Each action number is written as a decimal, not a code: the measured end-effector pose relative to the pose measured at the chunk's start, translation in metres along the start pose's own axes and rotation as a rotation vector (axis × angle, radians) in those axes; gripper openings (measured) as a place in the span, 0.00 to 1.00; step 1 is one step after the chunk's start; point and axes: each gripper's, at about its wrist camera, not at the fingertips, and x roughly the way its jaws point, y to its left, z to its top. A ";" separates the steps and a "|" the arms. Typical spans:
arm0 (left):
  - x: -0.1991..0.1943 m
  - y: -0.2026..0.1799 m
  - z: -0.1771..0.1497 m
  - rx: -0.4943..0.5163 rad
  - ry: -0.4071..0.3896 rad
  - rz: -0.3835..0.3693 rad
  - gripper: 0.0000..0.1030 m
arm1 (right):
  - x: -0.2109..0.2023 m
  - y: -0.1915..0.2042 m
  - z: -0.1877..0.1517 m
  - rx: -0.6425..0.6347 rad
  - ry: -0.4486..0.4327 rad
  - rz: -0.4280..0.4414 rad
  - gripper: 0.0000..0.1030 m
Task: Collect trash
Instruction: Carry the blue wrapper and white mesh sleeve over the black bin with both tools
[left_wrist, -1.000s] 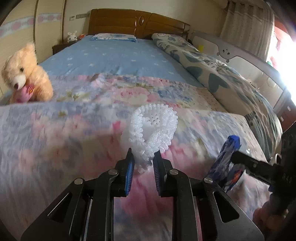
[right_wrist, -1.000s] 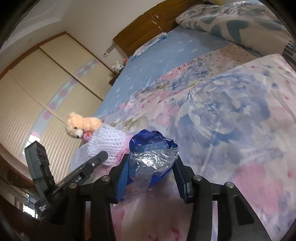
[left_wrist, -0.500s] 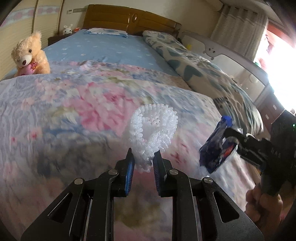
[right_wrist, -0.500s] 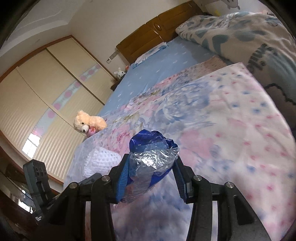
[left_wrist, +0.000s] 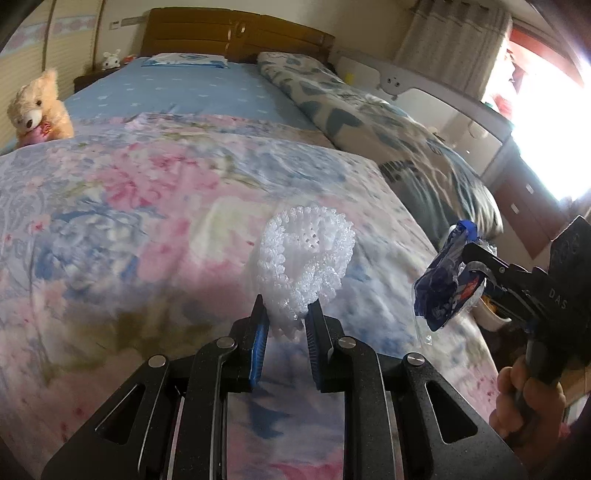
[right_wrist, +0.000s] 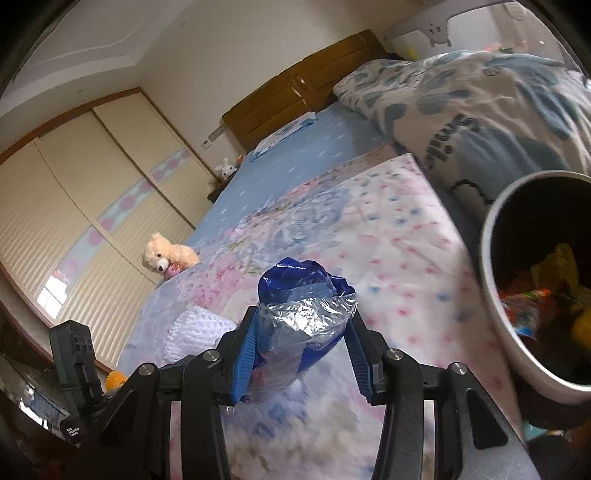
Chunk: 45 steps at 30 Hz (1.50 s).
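Right wrist view is showing jaws clamping a crumpled blue wrapper (right_wrist: 304, 314) left of the trash bin (right_wrist: 491, 295); releasing early risks it missing.

The right gripper (right_wrist: 301, 341) clamps a crumpled blue wrapper (right_wrist: 301, 314) above the bed (right_wrist: 388, 258). A trash bin (right_wrist: 495, 295) holding litter stands off the bed's right edge.

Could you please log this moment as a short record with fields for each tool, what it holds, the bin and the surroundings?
left tool: shut on white foam net
right tool: shut on blue plastic wrapper
trash bin: at right of the right wrist view, open, colourful litter inside
surface below: floral quilt
bystander item: teddy bear at the bed's far left edge
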 end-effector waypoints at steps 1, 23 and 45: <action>0.001 -0.005 -0.001 0.006 0.004 -0.003 0.18 | -0.005 -0.003 -0.002 0.002 -0.006 -0.004 0.45; 0.003 -0.083 -0.008 0.142 0.024 -0.097 0.18 | -0.092 -0.044 -0.014 0.043 -0.134 -0.090 0.45; 0.022 -0.161 -0.003 0.263 0.063 -0.187 0.17 | -0.145 -0.095 -0.003 0.083 -0.207 -0.216 0.45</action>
